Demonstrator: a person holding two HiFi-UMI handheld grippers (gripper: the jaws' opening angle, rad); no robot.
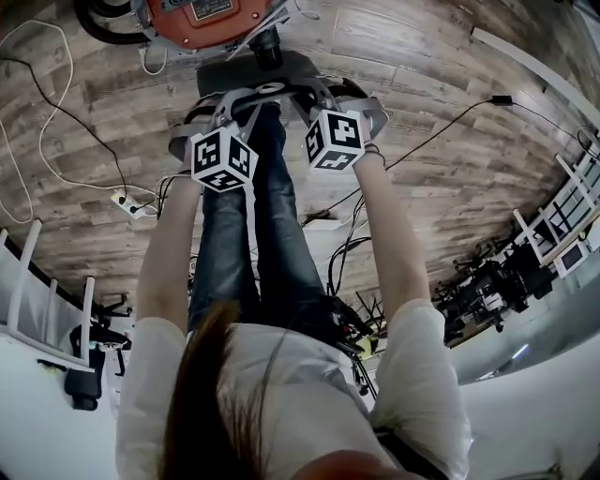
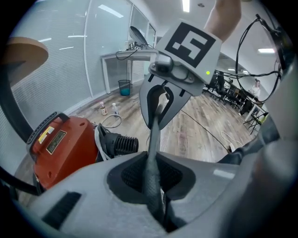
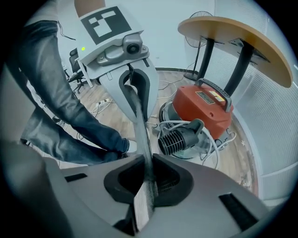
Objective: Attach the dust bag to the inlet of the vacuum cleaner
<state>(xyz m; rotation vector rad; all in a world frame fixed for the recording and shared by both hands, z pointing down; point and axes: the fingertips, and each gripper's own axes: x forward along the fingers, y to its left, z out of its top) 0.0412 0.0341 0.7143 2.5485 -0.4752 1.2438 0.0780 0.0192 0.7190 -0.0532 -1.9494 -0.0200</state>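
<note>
The orange vacuum cleaner [image 1: 202, 14] stands on the wooden floor, its black ribbed inlet [image 1: 267, 49] facing me. It shows at the left in the left gripper view [image 2: 58, 144] and at the right in the right gripper view [image 3: 205, 107], with the inlet [image 3: 179, 137] low in front. Both grippers hold the grey dust bag [image 1: 246, 70] just short of that inlet. My left gripper [image 1: 228, 105] is shut on the bag's thin edge [image 2: 151, 153]. My right gripper [image 1: 316, 96] is shut on the opposite edge [image 3: 139, 116]. Each gripper faces the other across the bag.
Cables and a white power strip [image 1: 131, 203] lie on the floor to the left. The person's legs in jeans [image 1: 258, 234] stand right behind the grippers. A round wooden table [image 3: 228, 32] rises over the vacuum. Desks and chairs [image 2: 233, 93] fill the far room.
</note>
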